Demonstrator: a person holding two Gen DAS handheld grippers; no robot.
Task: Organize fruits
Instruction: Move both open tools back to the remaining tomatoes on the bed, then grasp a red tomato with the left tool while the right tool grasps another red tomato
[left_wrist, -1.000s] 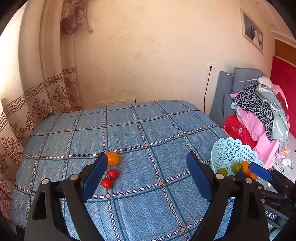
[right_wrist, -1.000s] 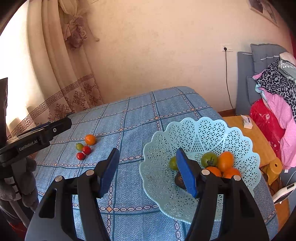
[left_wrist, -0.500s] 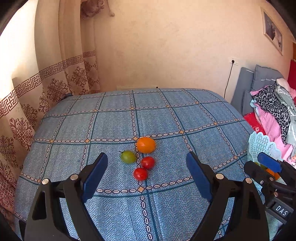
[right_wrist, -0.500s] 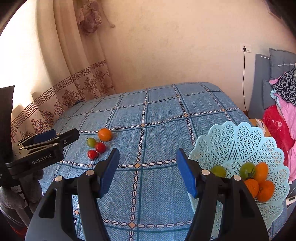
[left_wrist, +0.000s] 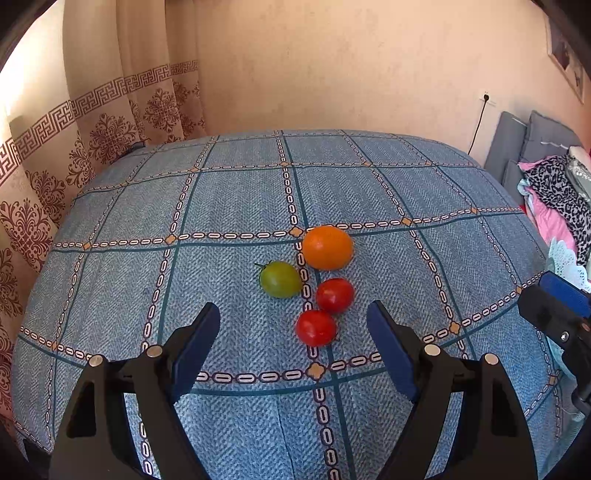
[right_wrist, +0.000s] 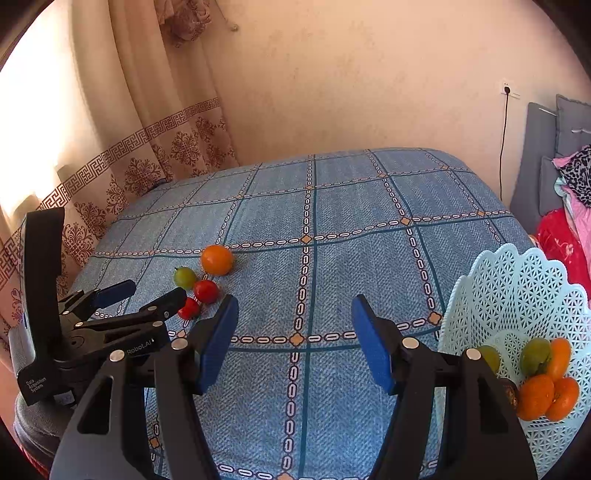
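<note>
On the blue checked cloth lie an orange fruit (left_wrist: 327, 247), a green tomato (left_wrist: 280, 279) and two red tomatoes (left_wrist: 334, 295) (left_wrist: 316, 327), close together. My left gripper (left_wrist: 293, 328) is open just short of them, the nearer red tomato between its fingertips' lines. In the right wrist view the same group shows at the left: orange fruit (right_wrist: 217, 259), green tomato (right_wrist: 184, 277), red tomato (right_wrist: 205, 291). My right gripper (right_wrist: 294, 325) hangs open and empty over bare cloth. A pale turquoise lattice basket (right_wrist: 517, 295) at the right holds several orange and green fruits (right_wrist: 535, 396).
The cloth covers a table (left_wrist: 236, 192) that ends at a patterned curtain (left_wrist: 55, 158) on the left and a plaster wall behind. Grey cushions and a heap of clothes (left_wrist: 554, 199) lie to the right. A wall socket with a cable (right_wrist: 506, 90) is at the back right.
The left gripper has swung left and moved closer to the four loose fruits, which now sit right in front of it. The right gripper has turned left, so the basket slid to its right edge.
</note>
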